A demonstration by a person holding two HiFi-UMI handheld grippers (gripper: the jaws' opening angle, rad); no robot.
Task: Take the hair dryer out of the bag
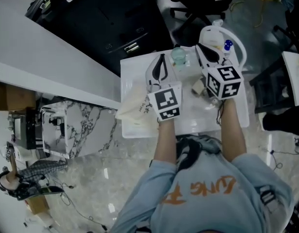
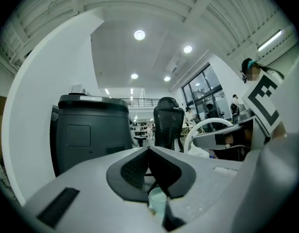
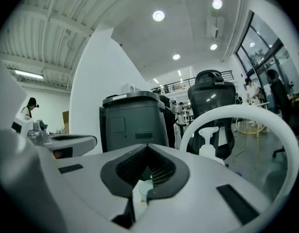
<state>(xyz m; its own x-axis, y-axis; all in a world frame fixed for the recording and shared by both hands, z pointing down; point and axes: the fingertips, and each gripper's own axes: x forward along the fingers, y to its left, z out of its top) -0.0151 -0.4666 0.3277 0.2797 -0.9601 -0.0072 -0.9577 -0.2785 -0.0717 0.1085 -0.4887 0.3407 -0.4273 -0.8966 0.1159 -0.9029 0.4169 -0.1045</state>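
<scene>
Now, the left tool (image 1: pixel 162 62) and right tool (image 1: pixel 206 52) hover level above the white table (image 1: pixel 237 115), each pressed together on nothing. The cream bag (image 1: pixel 133 106) slumps just left of the left tool. A pale corded thing (image 1: pixel 198 87) under the right tool may be the hair dryer, but I can't be sure.

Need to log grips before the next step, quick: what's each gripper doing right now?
Left gripper: closed, jaws together, holding nothing.
Right gripper: closed, jaws together, holding nothing.
</scene>
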